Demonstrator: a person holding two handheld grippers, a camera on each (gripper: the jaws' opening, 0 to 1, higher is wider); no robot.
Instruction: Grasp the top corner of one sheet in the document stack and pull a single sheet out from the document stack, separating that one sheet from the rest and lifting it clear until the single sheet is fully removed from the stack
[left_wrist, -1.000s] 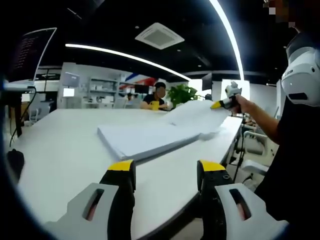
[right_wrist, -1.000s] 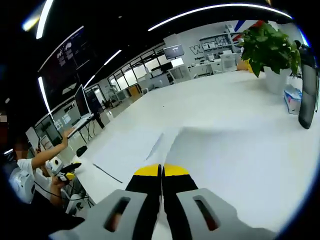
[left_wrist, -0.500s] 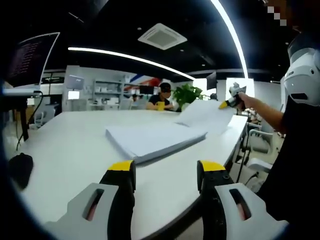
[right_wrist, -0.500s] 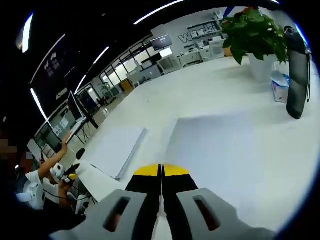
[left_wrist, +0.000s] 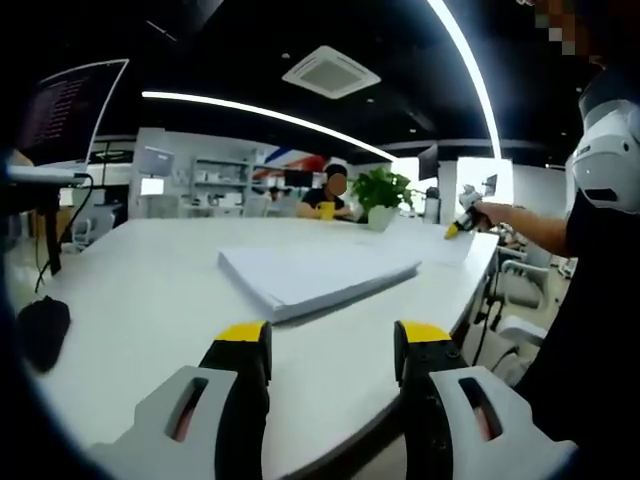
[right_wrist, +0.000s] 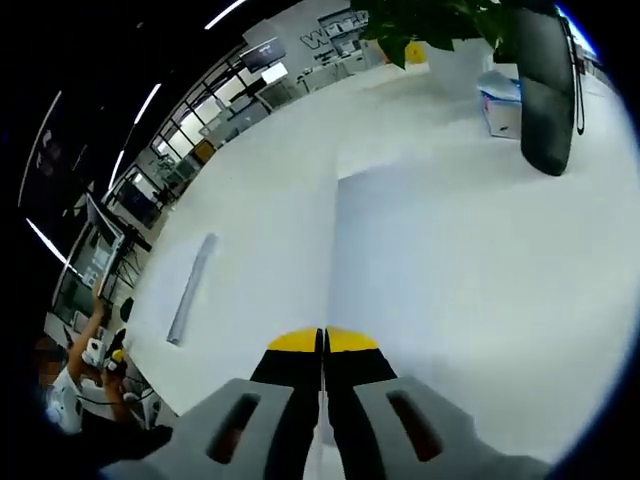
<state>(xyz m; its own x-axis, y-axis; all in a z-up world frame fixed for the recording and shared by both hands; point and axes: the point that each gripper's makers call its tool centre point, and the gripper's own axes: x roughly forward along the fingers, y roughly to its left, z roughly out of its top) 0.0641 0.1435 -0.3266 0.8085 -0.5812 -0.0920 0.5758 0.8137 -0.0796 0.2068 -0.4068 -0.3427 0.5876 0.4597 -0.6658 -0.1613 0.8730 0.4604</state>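
Sheet (right_wrist: 450, 260): thin, floppy, pinched by its corner in right gripper (right_wrist: 322, 345) (left gripper (left_wrist: 330, 335) wide, idle); stack (left_wrist: 315, 275) apart.

White table (left_wrist: 130, 290) carries the document stack (left_wrist: 315, 275) and a dark mouse (left_wrist: 42, 330).

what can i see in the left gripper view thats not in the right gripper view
The left gripper view adds the left gripper with jaws apart, a ceiling vent and a dark mouse.

The right gripper view adds the right gripper's closed jaws pinching the single sheet, plus a tissue box.

Both show the document stack on the white table and the potted plant.
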